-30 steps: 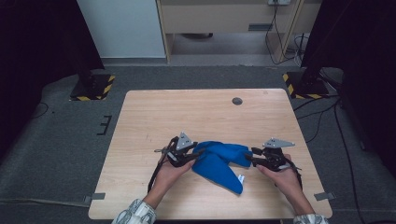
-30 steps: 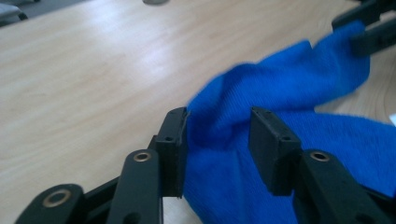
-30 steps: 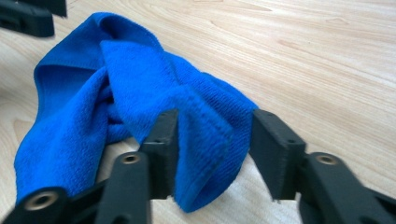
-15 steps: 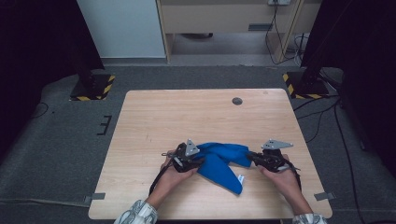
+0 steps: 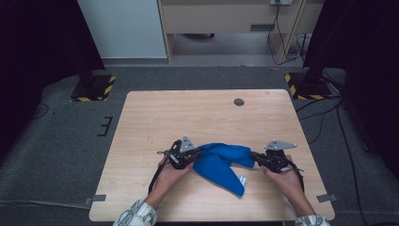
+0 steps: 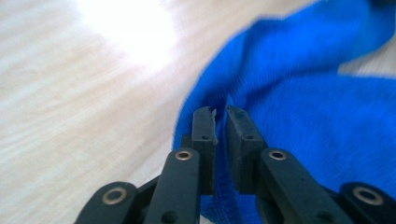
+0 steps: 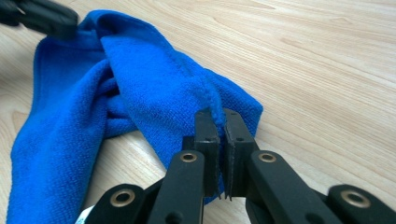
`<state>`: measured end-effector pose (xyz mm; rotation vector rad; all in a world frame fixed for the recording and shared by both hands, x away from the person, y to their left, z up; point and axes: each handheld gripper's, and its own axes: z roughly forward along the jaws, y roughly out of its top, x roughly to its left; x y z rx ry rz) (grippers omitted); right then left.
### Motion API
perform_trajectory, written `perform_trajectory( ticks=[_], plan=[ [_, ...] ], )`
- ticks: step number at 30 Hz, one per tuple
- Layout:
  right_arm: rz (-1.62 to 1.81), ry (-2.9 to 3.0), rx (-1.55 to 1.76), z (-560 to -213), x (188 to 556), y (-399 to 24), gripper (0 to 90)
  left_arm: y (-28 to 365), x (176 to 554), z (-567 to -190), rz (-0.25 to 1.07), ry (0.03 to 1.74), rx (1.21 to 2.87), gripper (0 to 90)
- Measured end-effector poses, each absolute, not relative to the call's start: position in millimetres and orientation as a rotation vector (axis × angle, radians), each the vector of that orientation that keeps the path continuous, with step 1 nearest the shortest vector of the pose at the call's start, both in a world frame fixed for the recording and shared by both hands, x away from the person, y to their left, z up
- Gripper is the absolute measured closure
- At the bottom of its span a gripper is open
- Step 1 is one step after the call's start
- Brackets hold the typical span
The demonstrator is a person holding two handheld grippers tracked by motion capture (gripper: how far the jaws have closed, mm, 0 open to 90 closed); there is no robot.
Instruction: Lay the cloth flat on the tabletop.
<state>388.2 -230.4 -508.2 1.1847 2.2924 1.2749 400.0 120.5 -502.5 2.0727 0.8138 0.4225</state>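
Item: blue cloth, microfibre, bunched and half-folded, lying on the near half of the tabletop between my two hands. A white tag shows at its near corner

Hold, left: my left claw is pressed together on the cloth's left end; in the left gripper view the jaws have just been closing and a ridge of fabric runs in between them, the picture a little blurred

Hold, right: my right claw is pinching the hemmed edge at the cloth's right end; its jaws have also just been closing, and in the right gripper view the hem stands up between them

Position: the cloth spans from one claw to the other, its loose body sagging toward me onto the wood; the left claw's tip appears as a dark shape at the upper left corner of the right gripper view

Risks, my judgement:
- each bite is shallow, taken at the very tips, so a sharp pull apart could slip the hem out
- the left pinch may hold a fold rather than a true corner, so the cloth could open crooked
- lifting unevenly would leave the tagged corner dragging on the tabletop
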Motion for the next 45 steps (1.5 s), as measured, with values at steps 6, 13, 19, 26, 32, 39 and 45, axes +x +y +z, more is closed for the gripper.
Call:
perform_trajectory(
  ticks=[6,13,19,26,32,39,45],
  plan=[
    [1.263,2.284,1.2,-508,390,-235,87.1,130,402,-499,0.406,0.828,2.037,89.2],
    [1.263,2.284,1.199,-508,390,-235,87.0,116,395,-500,0.407,0.772,2.075,84.9],
    [1.263,2.283,1.202,-509,390,-235,86.5,99,392,-514,0.39,0.748,2.157,54.6],
    [1.265,2.282,1.205,-509,390,-234,86.2,97,401,-528,0.421,0.793,2.206,52.2],
    [1.263,2.282,1.209,-509,390,-234,86.2,101,405,-529,0.437,0.812,2.202,72.1],
    [1.263,2.282,1.201,-508,390,-234,86.3,105,406,-518,0.433,0.814,2.153,84.4],
    [1.26,2.27,1.216,-507,391,-238,86.5,119,400,-498,0.421,0.81,2.032,84.4]
  ],
)
